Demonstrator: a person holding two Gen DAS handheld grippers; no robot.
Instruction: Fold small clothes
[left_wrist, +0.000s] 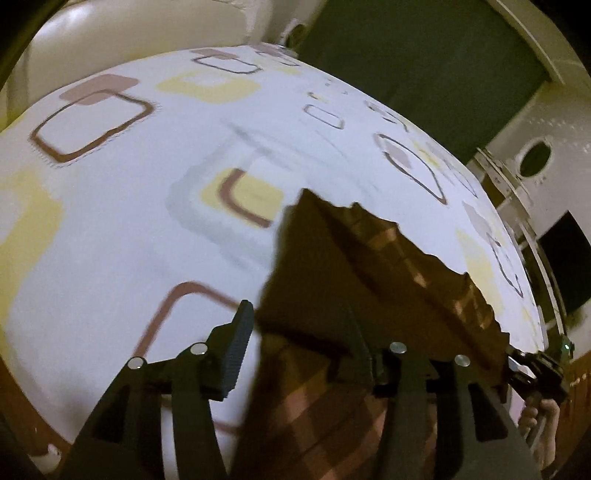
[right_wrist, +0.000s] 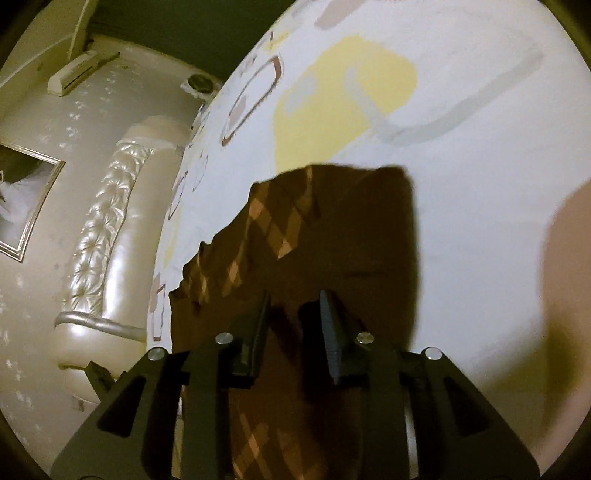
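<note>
Bedroom setting: a bed under a white sheet (left_wrist: 155, 229) printed with yellow and brown squares, a padded cream headboard (right_wrist: 110, 236) well off to the left of my right tongs. The small brown checked garment (left_wrist: 369, 266) lies on the sheet directly ahead of both tools, one end running back under them. My left tongs (left_wrist: 301, 328) stand wide, the garment's near edge sitting between the fingers, nothing pinched that I can see. My right tongs (right_wrist: 293, 310) are narrower but not closed; cloth lies in the gap, and I cannot tell whether it is touched. Progress, as I judge it: the piece looks doubled at its far end, with a straight dark edge and a layered, stepped side, so one fold may be in. More folding and squaring appear to be left. Left view alone shows the other gripper (left_wrist: 535, 369) and a hand at the garment's right end, plus the room's dark wall. Right view alone shows the headboard, a framed picture (right_wrist: 26, 199) and the garment's squared far corner.
</note>
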